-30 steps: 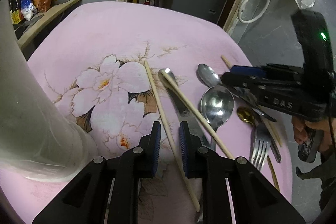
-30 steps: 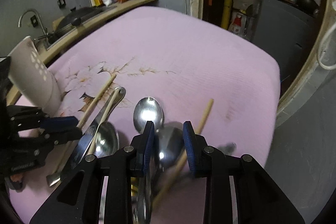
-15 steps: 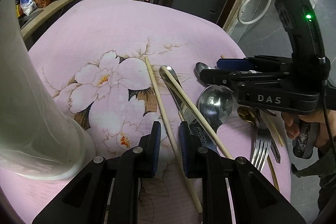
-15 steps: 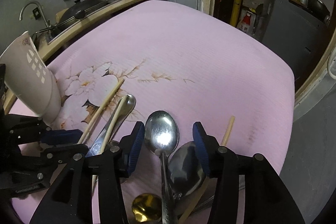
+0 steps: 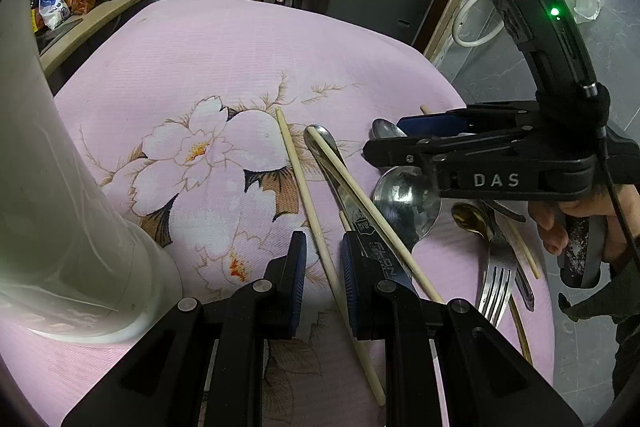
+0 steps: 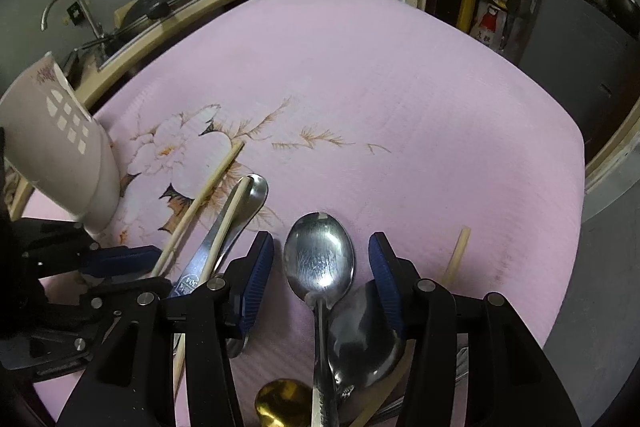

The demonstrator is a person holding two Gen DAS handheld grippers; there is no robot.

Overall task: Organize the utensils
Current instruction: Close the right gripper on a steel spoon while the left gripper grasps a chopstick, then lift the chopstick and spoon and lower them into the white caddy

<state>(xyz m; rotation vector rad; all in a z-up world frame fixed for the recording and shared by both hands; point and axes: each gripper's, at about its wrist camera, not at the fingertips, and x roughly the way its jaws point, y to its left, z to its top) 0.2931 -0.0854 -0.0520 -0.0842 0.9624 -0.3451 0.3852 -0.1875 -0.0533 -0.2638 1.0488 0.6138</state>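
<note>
My right gripper (image 6: 321,269) held its jaws apart astride a steel spoon (image 6: 319,259) on the pink tabletop (image 6: 400,99), gripping nothing. My left gripper (image 5: 323,277) hovered, jaws narrowly parted and empty, over a chopstick (image 5: 304,195).

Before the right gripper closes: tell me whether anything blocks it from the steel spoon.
Nothing visible does. The right gripper is open, with the steel spoon bowl lying free between its fingers. A larger spoon lies beside and partly under its handle, so closing lower down might catch both.

Pink flower-printed tablecloth (image 5: 248,59), gold spoon (image 6: 282,403)
</note>
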